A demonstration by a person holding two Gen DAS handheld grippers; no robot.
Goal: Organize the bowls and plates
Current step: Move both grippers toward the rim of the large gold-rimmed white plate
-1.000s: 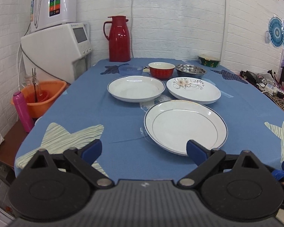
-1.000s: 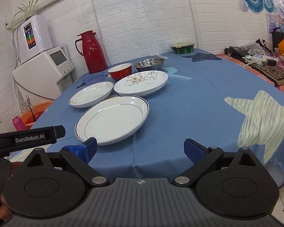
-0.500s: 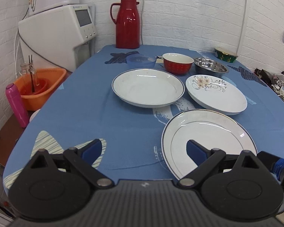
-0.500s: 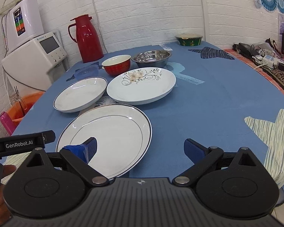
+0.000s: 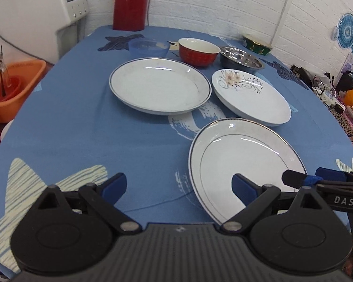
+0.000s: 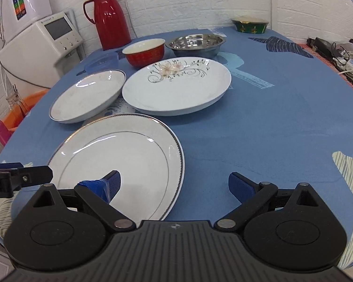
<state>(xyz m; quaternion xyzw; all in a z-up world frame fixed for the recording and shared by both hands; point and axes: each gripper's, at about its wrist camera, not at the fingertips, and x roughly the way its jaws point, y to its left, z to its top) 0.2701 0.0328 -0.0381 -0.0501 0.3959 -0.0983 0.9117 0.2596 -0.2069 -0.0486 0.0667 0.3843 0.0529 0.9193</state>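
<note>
On the blue table (image 6: pixel 258 117), we see the rimmed plate (image 6: pixel 120 162) lying at the near edge, under our right gripper (image 6: pixel 174 184), whose left finger overhangs it. Our left gripper (image 5: pixel 178 185) hovers just beside its left rim; both jaws gape wide, holding nothing.

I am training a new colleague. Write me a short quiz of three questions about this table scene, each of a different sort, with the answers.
1. True or false: the right gripper is shut on the nearest plate.
2. Multiple choice: the flowered plate lies just in front of which two? A) red bowl and steel bowl; B) green bowl and red thermos; C) blue plastic bowl and orange basin.
3. Fill in: the tablecloth is mainly ____.

Key: 1 false, both grippers are open, left gripper too; 2 A; 3 blue.
</note>
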